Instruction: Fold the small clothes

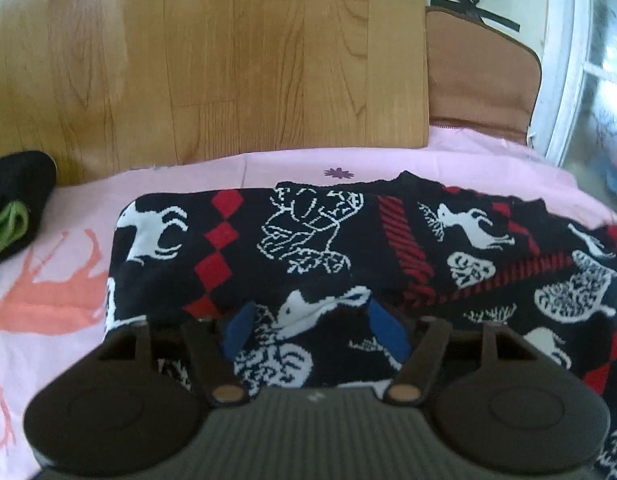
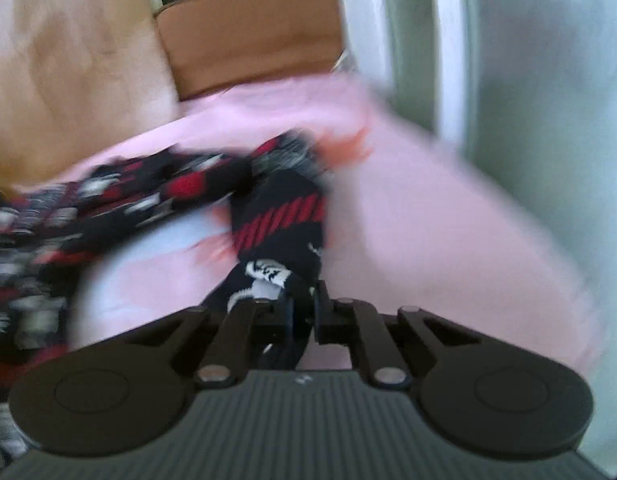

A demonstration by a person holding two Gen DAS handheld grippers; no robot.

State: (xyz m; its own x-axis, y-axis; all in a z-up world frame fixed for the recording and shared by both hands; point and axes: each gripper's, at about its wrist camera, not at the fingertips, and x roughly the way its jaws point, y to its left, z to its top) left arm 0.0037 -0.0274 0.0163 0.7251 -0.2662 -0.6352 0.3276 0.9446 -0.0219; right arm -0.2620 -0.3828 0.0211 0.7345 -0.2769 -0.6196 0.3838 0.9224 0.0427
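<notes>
A small black knitted sweater (image 1: 308,240) with white animals and red diamonds lies on a pink sheet (image 1: 68,280). My left gripper (image 1: 312,324) hovers over its near part, blue fingers spread apart, with fabric bulging between them. In the blurred right wrist view, my right gripper (image 2: 302,312) is shut on a sleeve (image 2: 280,224) of the same sweater and holds it lifted off the sheet, the sleeve stretching back to the sweater body (image 2: 88,208).
A folded black and green garment (image 1: 12,212) lies at the left on the sheet. A wooden headboard (image 1: 228,60) and a brown cushion (image 1: 480,80) stand behind. A white window frame (image 2: 448,60) is at the right.
</notes>
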